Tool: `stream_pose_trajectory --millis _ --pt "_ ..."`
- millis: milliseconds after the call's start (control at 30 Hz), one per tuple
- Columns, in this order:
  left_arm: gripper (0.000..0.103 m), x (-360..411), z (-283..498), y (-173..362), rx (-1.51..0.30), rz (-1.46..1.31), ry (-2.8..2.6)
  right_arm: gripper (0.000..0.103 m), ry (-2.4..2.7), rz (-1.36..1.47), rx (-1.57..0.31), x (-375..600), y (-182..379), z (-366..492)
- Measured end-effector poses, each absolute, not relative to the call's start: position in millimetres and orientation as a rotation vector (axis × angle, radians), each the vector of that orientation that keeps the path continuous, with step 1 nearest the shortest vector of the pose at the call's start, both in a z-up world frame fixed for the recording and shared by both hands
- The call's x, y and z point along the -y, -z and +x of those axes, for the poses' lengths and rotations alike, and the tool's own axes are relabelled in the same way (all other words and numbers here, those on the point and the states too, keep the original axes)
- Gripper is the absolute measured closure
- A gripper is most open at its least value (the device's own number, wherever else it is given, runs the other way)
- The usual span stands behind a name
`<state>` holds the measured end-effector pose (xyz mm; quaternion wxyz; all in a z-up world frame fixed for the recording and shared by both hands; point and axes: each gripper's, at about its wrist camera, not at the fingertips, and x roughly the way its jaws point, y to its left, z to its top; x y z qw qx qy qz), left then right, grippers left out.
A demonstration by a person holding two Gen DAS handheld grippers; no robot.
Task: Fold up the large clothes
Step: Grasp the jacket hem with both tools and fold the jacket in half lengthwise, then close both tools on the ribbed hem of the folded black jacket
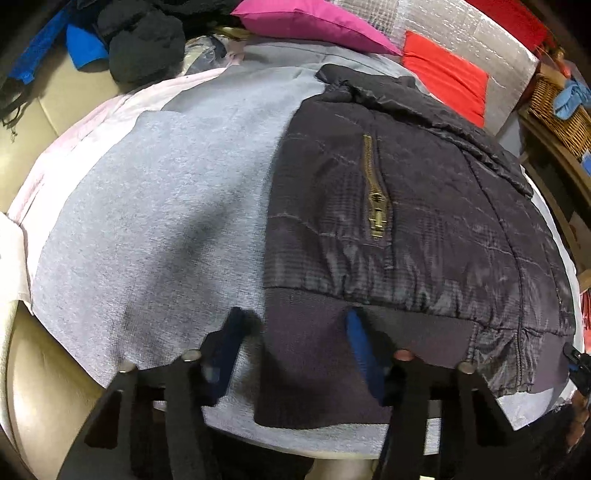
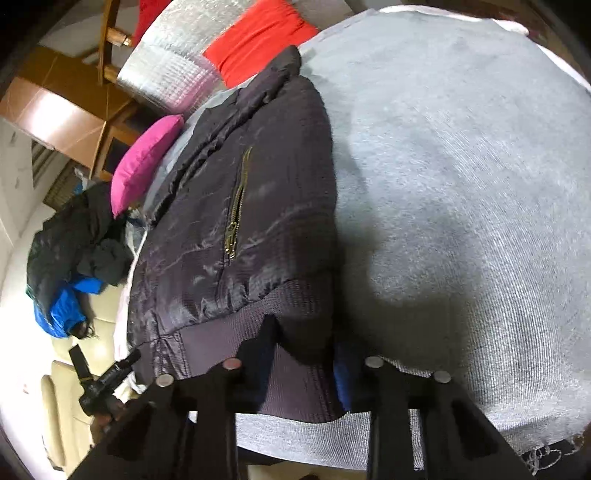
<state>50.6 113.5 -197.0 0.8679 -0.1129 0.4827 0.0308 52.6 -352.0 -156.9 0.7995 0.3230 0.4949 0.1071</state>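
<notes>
A dark padded jacket (image 1: 424, 221) with a brass pocket zip (image 1: 376, 206) lies folded on a grey cloth (image 1: 166, 221). Its ribbed hem (image 1: 306, 362) faces me. My left gripper (image 1: 295, 328) straddles the hem's left corner. The blue right finger (image 1: 360, 347) dents the rib, while the left finger (image 1: 229, 343) rests on the grey cloth just clear of the hem's edge. In the right wrist view the jacket (image 2: 258, 221) lies left of centre, and my right gripper (image 2: 304, 354) pinches the hem's other corner between narrow jaws. The left gripper (image 2: 107, 380) shows small at the far corner.
A pink cushion (image 1: 314, 22), a red cushion (image 1: 447, 74) and a silver quilted pad (image 2: 173, 66) lie beyond the jacket. A pile of black clothes (image 1: 147, 40) and a blue garment (image 1: 85, 48) sits on the cream sofa (image 1: 48, 387). A wicker basket (image 1: 561, 110) stands at the right.
</notes>
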Motion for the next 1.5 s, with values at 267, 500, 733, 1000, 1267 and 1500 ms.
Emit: stream_pose_trajectory --millis 267,500,733,1000,1267,1500 --pt "0.058 -115 51 195 -1.014 -0.273 -0.032 0.086 -0.355 0.852 -0.964 364 145 47" --pt "0.035 -118 48 198 -1.01 -0.329 0.009 0.027 -0.371 0.883 -0.986 363 159 53" --pt "0.092 -117 55 198 -1.033 -0.336 0.033 0.086 -0.382 0.841 -1.067 355 172 64" --pt "0.096 -129 34 165 -0.965 -0.417 0.113 0.089 -0.452 0.806 -1.006 355 138 54" --pt "0.095 -139 15 174 -0.991 -0.428 0.13 0.089 -0.436 0.738 -1.055 356 127 21" --pt "0.067 -138 45 187 -1.01 -0.431 0.069 0.078 -0.397 0.759 -1.061 363 144 16"
